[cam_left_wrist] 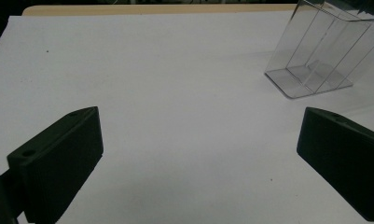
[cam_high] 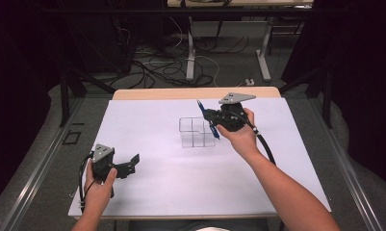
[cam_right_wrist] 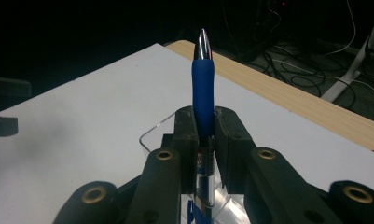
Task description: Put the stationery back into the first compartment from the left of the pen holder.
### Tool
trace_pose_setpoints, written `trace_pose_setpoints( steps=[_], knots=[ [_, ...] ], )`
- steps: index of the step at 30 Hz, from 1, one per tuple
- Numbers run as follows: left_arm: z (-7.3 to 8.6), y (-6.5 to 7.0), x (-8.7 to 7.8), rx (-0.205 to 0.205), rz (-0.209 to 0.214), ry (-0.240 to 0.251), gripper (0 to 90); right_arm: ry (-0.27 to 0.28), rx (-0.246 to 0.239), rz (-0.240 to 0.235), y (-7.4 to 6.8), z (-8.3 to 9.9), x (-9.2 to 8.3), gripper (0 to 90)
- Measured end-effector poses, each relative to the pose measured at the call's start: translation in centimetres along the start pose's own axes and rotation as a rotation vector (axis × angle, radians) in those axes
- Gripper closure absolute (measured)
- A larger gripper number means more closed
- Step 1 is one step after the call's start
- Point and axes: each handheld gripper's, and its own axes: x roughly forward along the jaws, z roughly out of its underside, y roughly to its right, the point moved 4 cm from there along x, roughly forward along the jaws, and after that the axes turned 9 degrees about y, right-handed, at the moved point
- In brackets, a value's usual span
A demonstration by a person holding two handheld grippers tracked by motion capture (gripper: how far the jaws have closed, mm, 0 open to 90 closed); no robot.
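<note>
The jaws of the right gripper [cam_right_wrist: 204, 135] pinch a blue pen with a silver tip [cam_right_wrist: 203, 88] by its barrel, probably to carry it, just at 3 o'clock of the clear plastic compartment box [cam_high: 196, 132], while the left gripper [cam_high: 131, 164] rests with jaws spread at 8 o'clock of the box.

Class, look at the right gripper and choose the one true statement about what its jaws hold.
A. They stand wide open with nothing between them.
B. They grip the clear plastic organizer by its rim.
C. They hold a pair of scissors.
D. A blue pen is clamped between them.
D: the right gripper has its jaws closed on the blue pen, above the clear organizer.
</note>
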Motion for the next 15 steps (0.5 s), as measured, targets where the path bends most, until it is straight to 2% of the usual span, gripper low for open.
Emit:
trace_pose_setpoints(
  steps=[3, 15],
  knots=[
    [0.0, 0.0, 0.0, 0.001, 0.001, 0.001, 0.4, 0.008, 0.001, -0.006, -0.3, -0.9, 0.7, 79.6],
    [0.0, 0.0, 0.0, -0.01, 0.001, 0.009, 0.4, 0.007, -0.008, -0.003, -1.1, -2.1, 2.8, 79.5]
  ],
)
